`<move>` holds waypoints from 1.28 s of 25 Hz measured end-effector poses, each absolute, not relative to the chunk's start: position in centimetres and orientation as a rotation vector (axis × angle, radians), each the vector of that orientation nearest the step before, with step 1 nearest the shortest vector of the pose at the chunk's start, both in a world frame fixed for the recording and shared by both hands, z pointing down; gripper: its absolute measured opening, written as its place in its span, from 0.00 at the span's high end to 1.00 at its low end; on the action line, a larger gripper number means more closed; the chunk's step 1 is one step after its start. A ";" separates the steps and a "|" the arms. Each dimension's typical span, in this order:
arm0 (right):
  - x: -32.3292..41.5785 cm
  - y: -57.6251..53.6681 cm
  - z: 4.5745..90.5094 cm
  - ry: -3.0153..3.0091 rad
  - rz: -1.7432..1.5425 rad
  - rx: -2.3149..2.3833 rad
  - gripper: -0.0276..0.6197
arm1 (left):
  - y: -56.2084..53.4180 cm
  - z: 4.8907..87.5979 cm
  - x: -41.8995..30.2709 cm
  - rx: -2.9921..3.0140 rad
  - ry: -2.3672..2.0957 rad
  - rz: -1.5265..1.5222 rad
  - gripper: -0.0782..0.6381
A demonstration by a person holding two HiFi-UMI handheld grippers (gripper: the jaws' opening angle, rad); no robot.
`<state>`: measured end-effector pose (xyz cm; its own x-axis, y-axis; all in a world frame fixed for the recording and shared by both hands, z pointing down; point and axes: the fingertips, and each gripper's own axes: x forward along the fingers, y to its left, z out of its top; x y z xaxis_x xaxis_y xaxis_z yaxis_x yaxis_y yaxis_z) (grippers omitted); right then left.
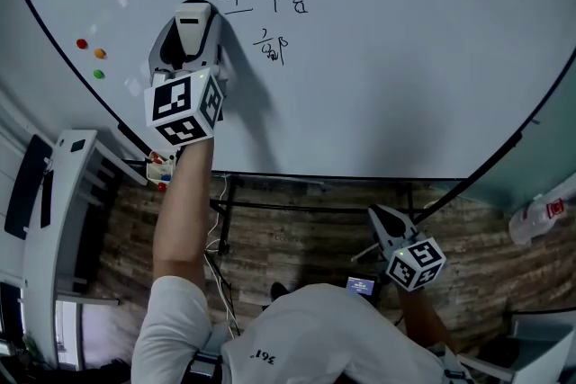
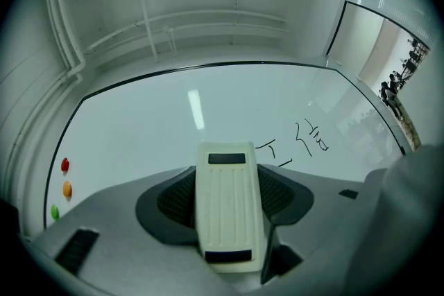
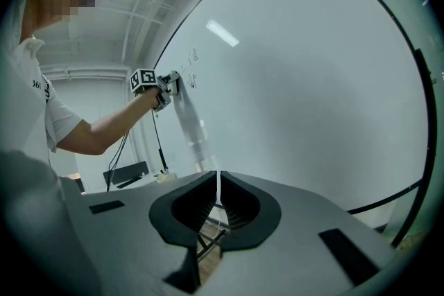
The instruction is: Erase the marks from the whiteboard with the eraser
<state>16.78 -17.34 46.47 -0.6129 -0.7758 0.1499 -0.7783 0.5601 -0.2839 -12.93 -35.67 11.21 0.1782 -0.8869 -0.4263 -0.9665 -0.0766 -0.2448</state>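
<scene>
A cream eraser (image 2: 227, 204) with ribbed back sits between the jaws of my left gripper (image 1: 191, 31), which is shut on it and holds it against the whiteboard (image 1: 378, 58). Black handwritten marks (image 1: 270, 0) lie just right of the eraser, with a smaller group of marks (image 1: 270, 48) below them; the same marks (image 2: 298, 142) show past the eraser in the left gripper view. My right gripper (image 1: 385, 225) hangs low below the board's bottom edge, its jaws shut with nothing between them. In the right gripper view the left gripper (image 3: 161, 85) shows far off at the board.
Three round magnets, red (image 1: 82, 43), orange (image 1: 100, 53) and green (image 1: 99, 74), stick to the board's left side. A marker tray (image 1: 159, 168) sits at the lower left corner. The board's stand (image 1: 297, 211) and cables cross the wood floor. A plastic bottle (image 1: 540, 216) lies at right.
</scene>
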 end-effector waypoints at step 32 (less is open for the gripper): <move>20.7 -17.9 47.2 -2.811 0.547 1.331 0.92 | -34.6 10.2 1.8 -2.075 1.628 0.154 0.53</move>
<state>20.72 -17.89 47.24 -0.6448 -0.7529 0.1317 -0.7473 0.5848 -0.3154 1.85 -34.59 10.18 0.2807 -0.8807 -0.3815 -0.9367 -0.1649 -0.3088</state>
